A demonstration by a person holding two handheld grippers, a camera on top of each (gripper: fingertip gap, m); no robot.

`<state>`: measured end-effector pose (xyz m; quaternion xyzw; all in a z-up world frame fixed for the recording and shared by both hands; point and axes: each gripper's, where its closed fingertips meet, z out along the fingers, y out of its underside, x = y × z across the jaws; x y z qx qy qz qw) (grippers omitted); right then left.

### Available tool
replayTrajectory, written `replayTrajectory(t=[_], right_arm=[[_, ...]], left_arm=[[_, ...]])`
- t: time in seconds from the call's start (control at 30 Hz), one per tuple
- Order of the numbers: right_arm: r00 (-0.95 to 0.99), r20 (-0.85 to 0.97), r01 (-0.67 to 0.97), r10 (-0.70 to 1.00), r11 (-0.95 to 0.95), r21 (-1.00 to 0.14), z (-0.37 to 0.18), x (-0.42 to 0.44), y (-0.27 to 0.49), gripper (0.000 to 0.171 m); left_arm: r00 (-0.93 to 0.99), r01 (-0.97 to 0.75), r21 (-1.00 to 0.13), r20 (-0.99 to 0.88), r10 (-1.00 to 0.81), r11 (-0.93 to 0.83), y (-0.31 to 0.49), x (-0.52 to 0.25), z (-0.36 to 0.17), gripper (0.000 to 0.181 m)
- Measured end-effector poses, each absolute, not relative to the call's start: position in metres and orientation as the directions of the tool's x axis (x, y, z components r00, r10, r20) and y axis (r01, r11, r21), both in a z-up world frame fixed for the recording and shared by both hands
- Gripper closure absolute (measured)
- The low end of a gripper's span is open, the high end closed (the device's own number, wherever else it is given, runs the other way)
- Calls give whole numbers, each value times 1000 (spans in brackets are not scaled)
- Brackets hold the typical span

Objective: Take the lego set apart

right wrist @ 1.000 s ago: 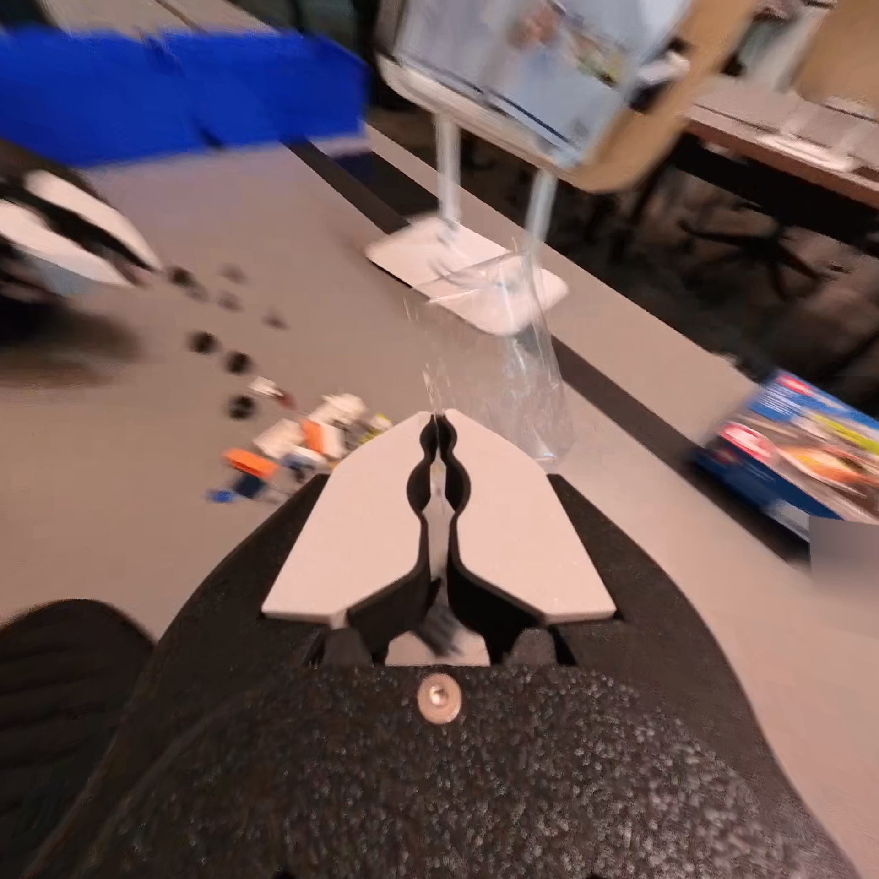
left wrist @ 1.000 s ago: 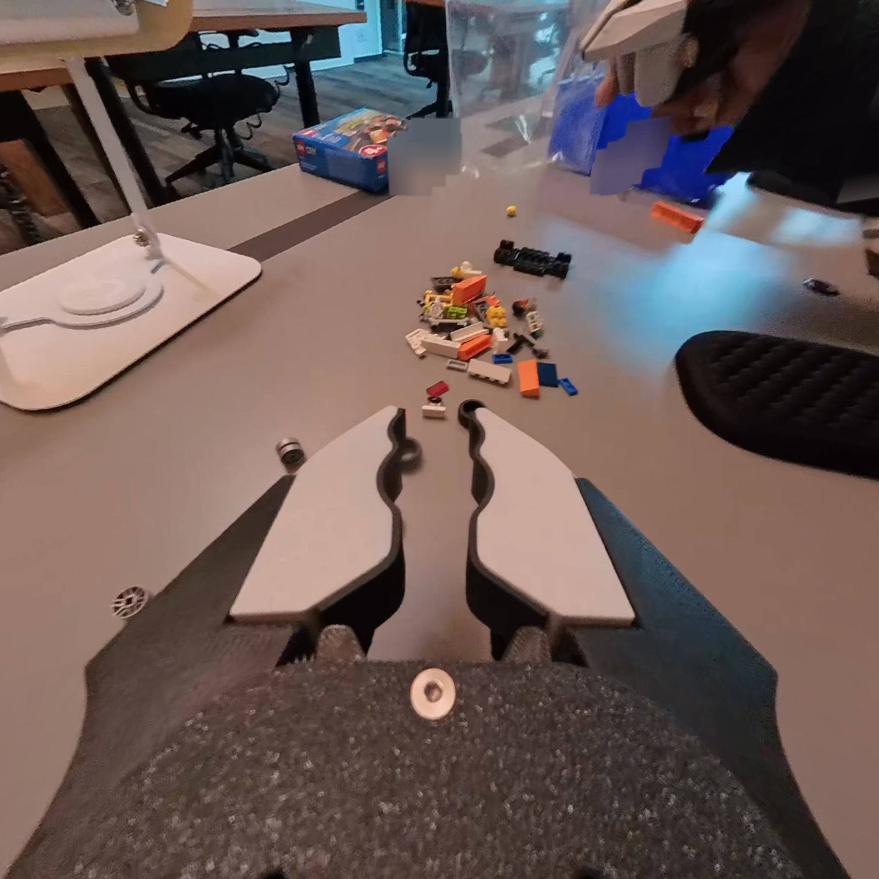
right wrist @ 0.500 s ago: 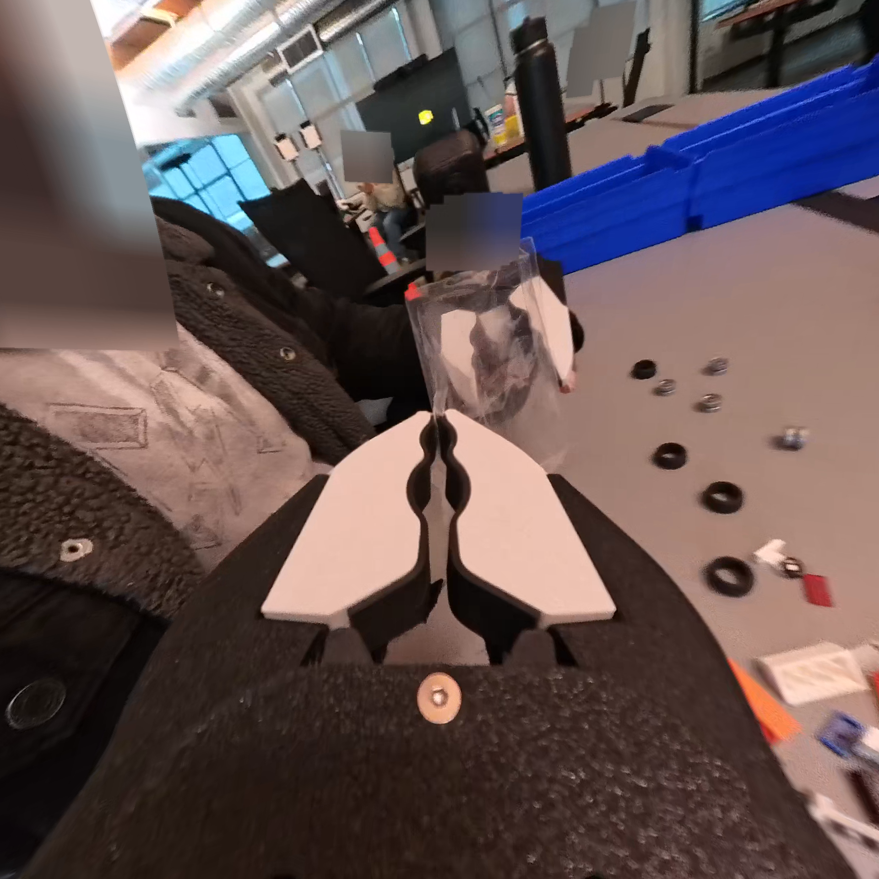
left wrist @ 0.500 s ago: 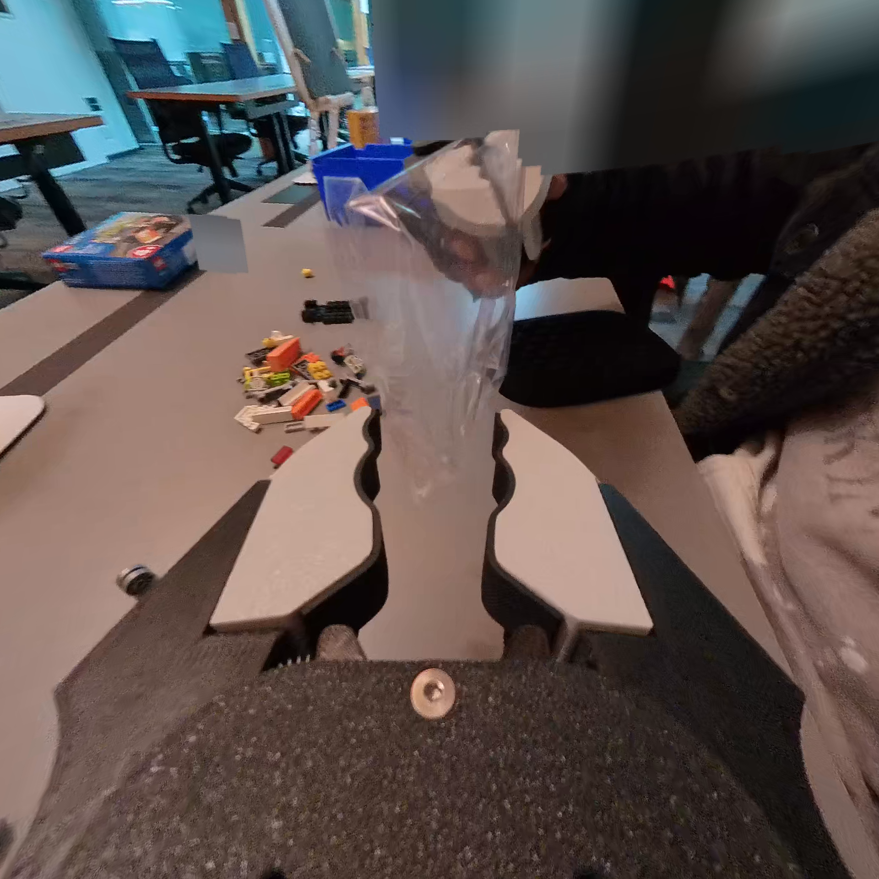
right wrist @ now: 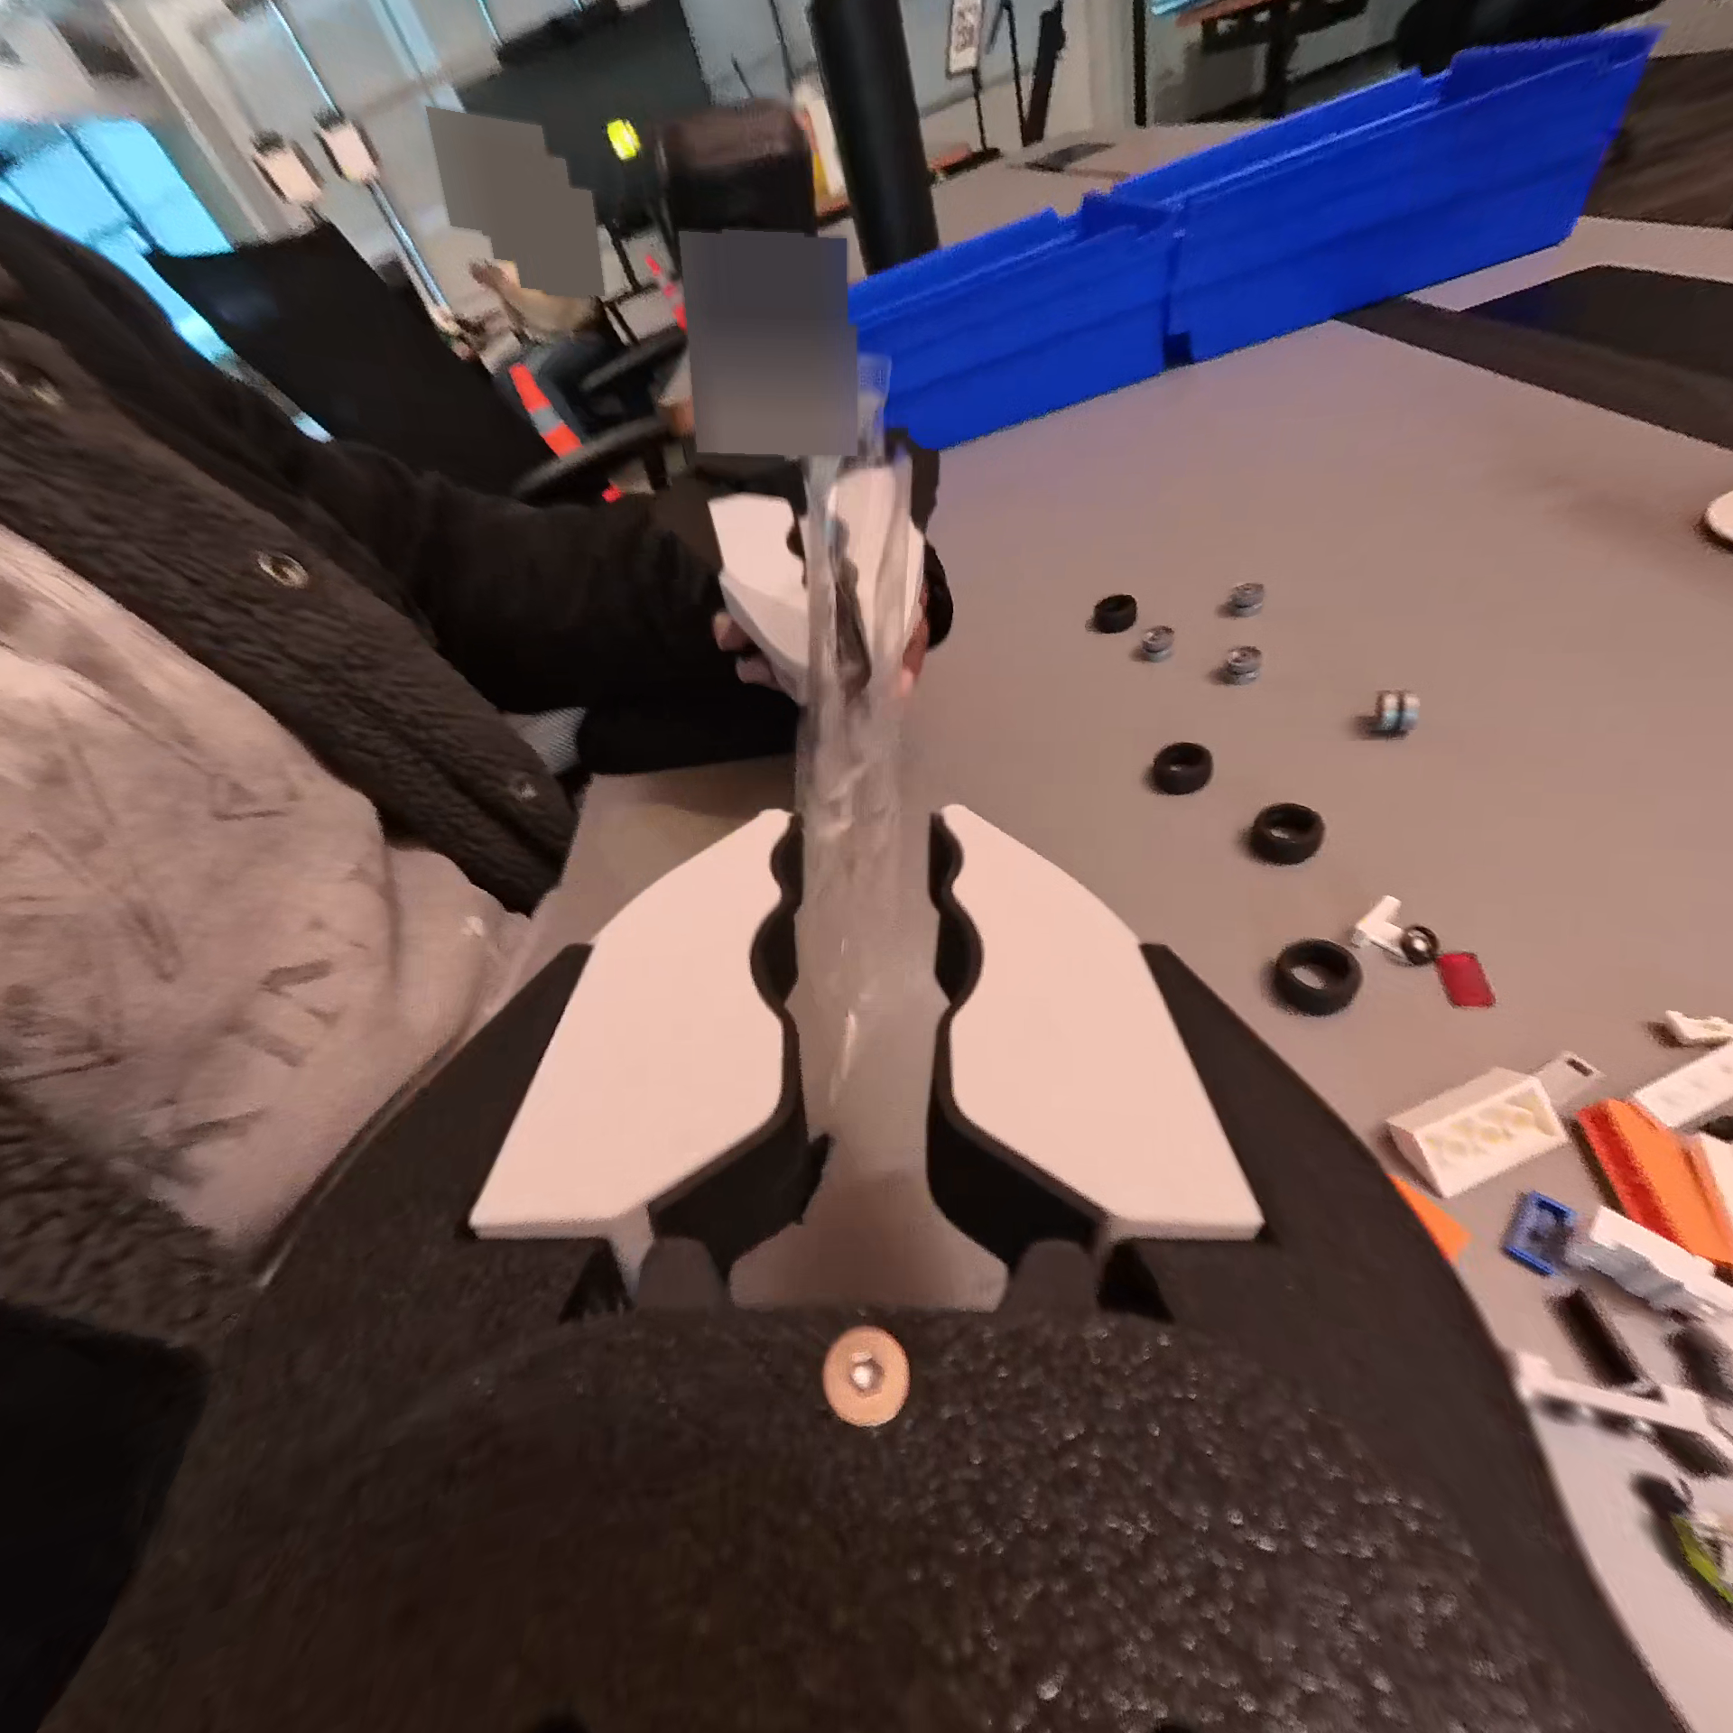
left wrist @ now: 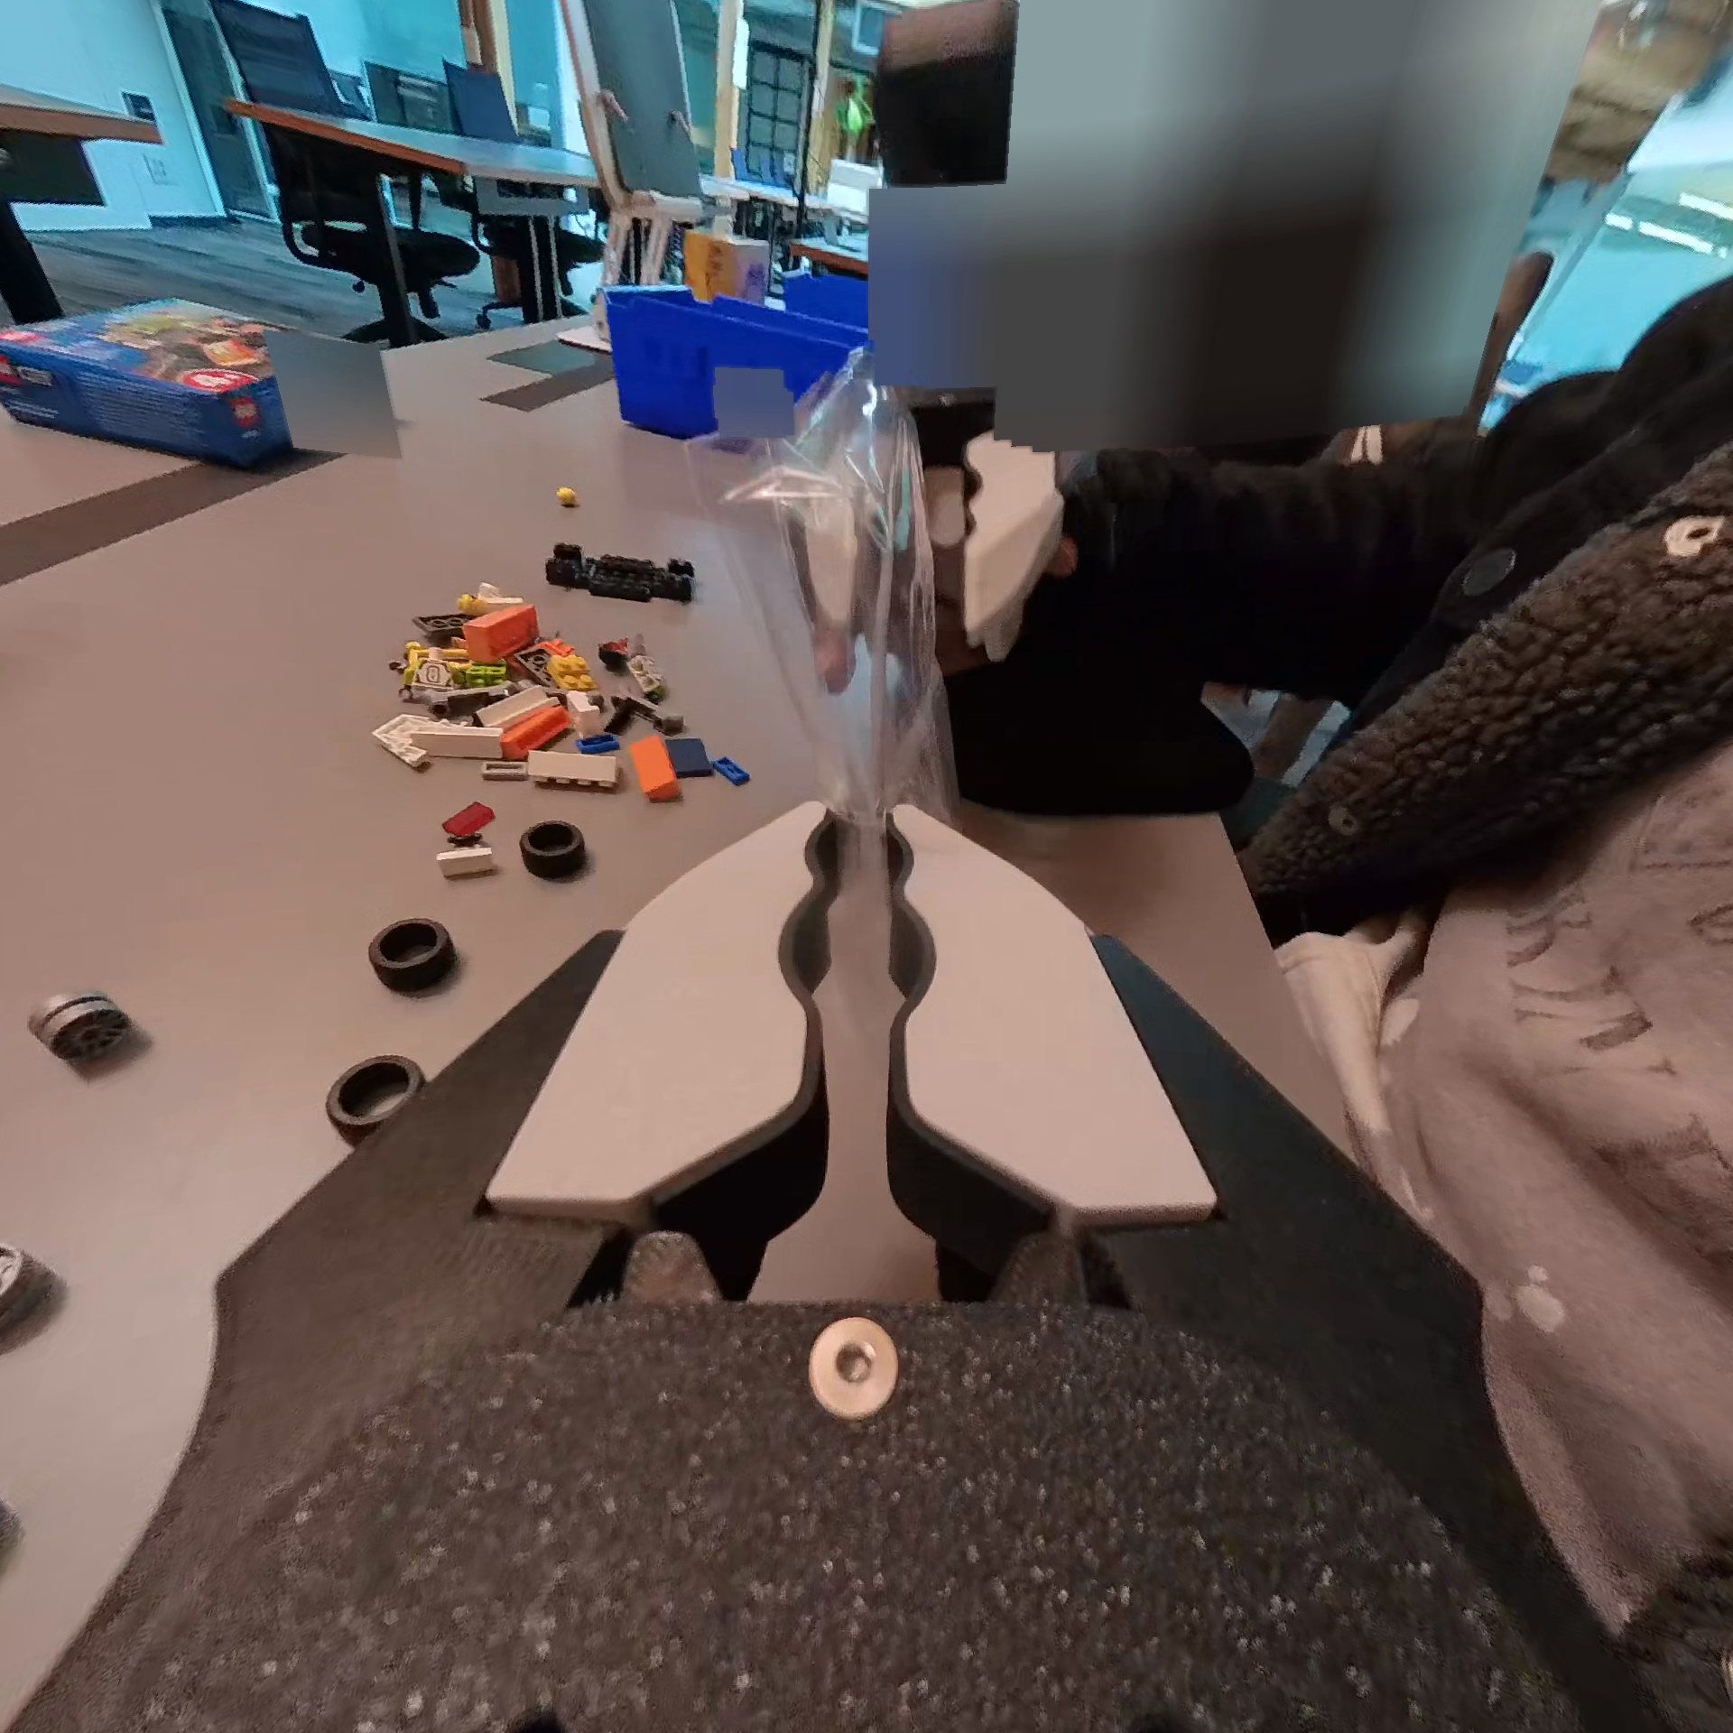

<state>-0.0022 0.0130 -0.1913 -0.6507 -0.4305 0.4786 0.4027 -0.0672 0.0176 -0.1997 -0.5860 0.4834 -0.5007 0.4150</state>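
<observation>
A clear plastic bag is stretched between the left gripper and the right gripper, so the way between them is blocked. Loose bricks and black tires cover the table to one side; beyond them, toward the blue bins, the surface is free.

On the desk, the brick pile lies left of the hanging bag. Tyres lie nearer than the pile; the bins and box stand behind it.
</observation>
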Motion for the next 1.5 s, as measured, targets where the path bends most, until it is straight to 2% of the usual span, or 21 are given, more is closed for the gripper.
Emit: replayTrajectory(t=[0.03, 0.13, 0.23, 0.33, 0.5, 0.67, 0.9, 1.1, 1.2, 1.37, 1.5], right_arm=[[185, -259, 197, 948, -294, -935, -196, -3, 14, 141], [213, -248, 199, 945, -291, -936, -204, -1, 19, 141], [219, -266, 151, 939, -302, -941, -200, 1, 24, 171], [213, -240, 167, 947, -277, -946, -199, 4, 23, 171], [230, -268, 102, 935, -297, -949, -193, 14, 31, 171], [243, -274, 101, 930, -306, -947, -195, 15, 33, 171], [274, -232, 132, 933, -275, -952, -199, 14, 32, 171], [306, -264, 56, 915, -294, -954, -191, 33, 41, 171], [294, -268, 47, 917, -294, -955, -190, 37, 39, 171], [198, -296, 70, 934, -315, -947, -192, 28, 26, 171], [158, -305, 121, 939, -325, -938, -199, 22, 18, 171]], left_arm=[[35, -135, -971, 196, -980, -199, 20, -68, -198, 174], [30, -98, -967, 235, -972, -237, 23, -70, -195, 174], [49, -88, -961, 257, -965, -261, 28, -71, -197, 173], [30, -79, -962, 259, -965, -261, 26, -72, -196, 167], [12, -47, -958, 281, -960, -281, 28, -78, -191, 164], [55, -83, -965, 244, -968, -248, 30, -75, -196, 169], [215, -121, -966, 200, -956, -229, 50, -80, -201, 174], [144, -55, -967, 238, -961, -248, 45, -90, -190, 181], [156, -80, -971, 211, -965, -225, 47, -89, -195, 181], [39, -95, -966, 238, -971, -240, 39, -84, -195, 145], [-119, -127, -963, 253, -960, -238, 16, -80, -194, 148]])
